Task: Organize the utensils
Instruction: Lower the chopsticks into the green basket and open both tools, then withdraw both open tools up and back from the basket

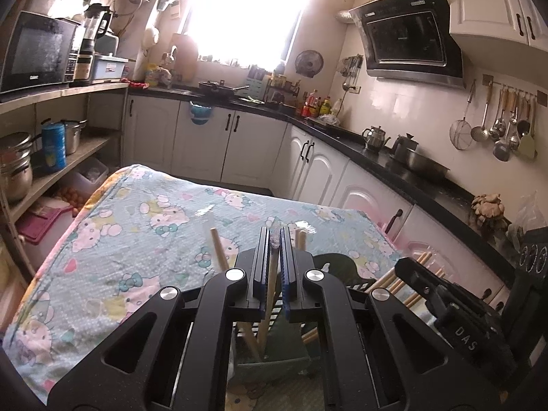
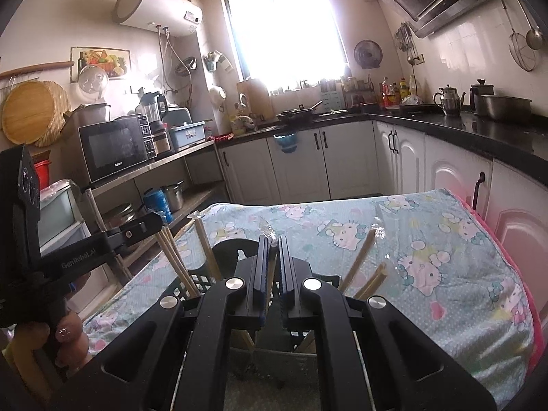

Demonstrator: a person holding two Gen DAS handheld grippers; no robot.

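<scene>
The left gripper (image 1: 274, 236) has its jaws pressed together on a pair of wrapped chopsticks (image 1: 271, 274), whose wooden shaft runs down between the blue pads and whose clear wrapper tip pokes out above them. The right gripper (image 2: 273, 243) is likewise clamped on a second wrapped pair (image 2: 271, 270), the crinkled plastic end showing just above its fingertips. Both pairs point down into a dark slotted holder (image 2: 202, 279) that stands on the bench (image 1: 144, 239), which is covered with a light blue cartoon-cat cloth (image 2: 428, 250). Several other chopsticks (image 2: 205, 250) already lean in the holder at different angles, some to the left and some to the right (image 2: 359, 257) of the right gripper. In the right wrist view the left gripper appears at the left edge (image 2: 137, 231), held by a hand (image 2: 70, 335) with painted nails, its tips right beside the leaning sticks. In the left wrist view the right gripper's black body (image 1: 445, 294) crosses the lower right, close to more sticks (image 1: 407, 279). Behind the bench run white cupboards (image 1: 239, 144) under a dark worktop (image 1: 394, 161), with a microwave (image 1: 36, 51) on a shelf and a bright window (image 2: 284, 24) at the far wall
</scene>
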